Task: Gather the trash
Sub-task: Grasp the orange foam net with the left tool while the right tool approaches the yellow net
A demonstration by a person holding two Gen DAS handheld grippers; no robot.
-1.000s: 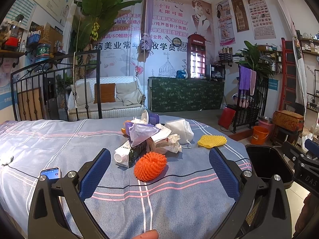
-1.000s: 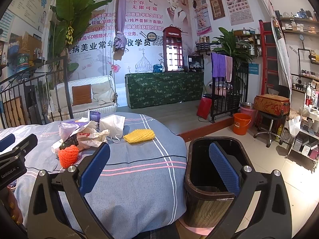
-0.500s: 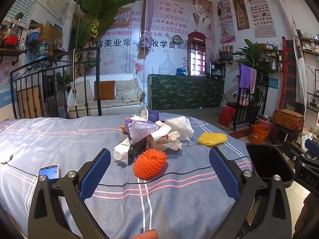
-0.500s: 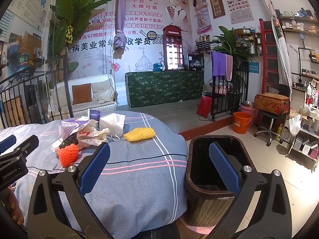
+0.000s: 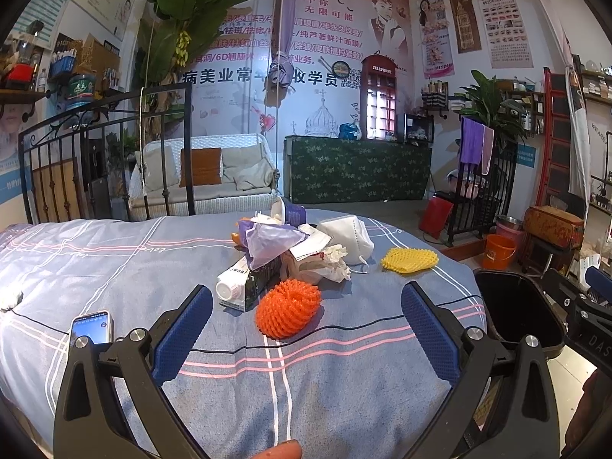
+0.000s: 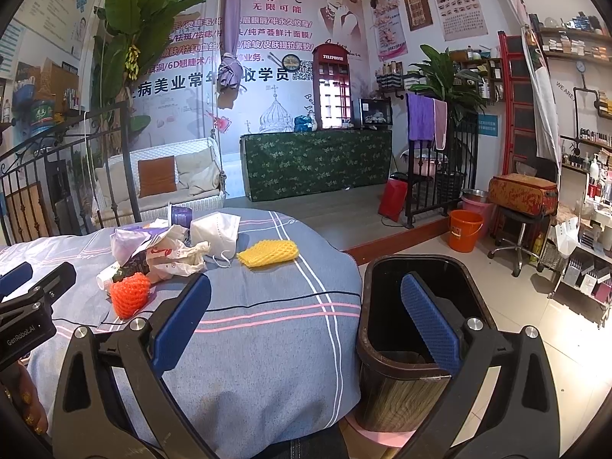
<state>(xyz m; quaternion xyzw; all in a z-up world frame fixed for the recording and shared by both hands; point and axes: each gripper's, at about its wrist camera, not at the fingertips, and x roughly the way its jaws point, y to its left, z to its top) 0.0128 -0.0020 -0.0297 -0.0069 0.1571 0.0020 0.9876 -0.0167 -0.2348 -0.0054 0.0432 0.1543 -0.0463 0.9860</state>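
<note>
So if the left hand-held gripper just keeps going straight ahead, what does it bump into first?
Probably the orange foam net, lying on the bedspread centered between its open fingers, though depth is hard to judge.

A phone [image 5: 91, 328] lies screen-up on the striped blue bedspread [image 5: 114, 260], just left of the left tool's near finger, with a thin black cable [image 5: 344, 328] crossing the cloth ahead of both fingers. Far ahead stand a white wicker sofa [image 5: 199, 187] and a green-draped counter [image 6: 317, 160], and off to the right an orange bucket [image 6: 464, 229] sits on the floor
</note>
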